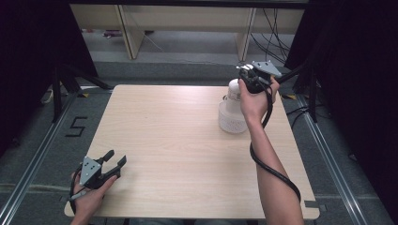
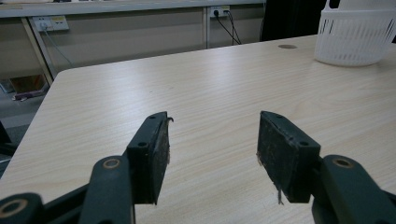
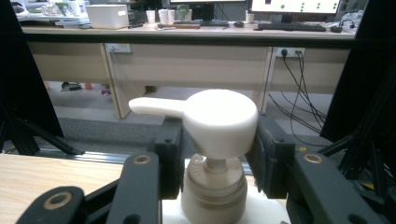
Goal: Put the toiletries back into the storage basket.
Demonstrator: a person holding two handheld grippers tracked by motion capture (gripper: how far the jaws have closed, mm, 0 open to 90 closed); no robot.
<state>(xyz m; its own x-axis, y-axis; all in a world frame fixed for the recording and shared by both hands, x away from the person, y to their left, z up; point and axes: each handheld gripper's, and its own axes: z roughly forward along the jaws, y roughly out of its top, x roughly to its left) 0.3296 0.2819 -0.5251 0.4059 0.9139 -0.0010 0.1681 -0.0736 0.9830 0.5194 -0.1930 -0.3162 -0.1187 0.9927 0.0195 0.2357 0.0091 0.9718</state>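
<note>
Black jaws of my right gripper clamp the white pump bottle's head, bottle standing in the white basket at the table's far right; my left gripper rests open.

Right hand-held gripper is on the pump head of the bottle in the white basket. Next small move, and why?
Probably lift straight up a little. The right hand-held gripper has its jaws on both sides of the pump head, apparently gripping it, and the pump bottle stands in the white basket, so a vertical pull should clear the basket rim. The left hand-held gripper is open, far off.
</note>
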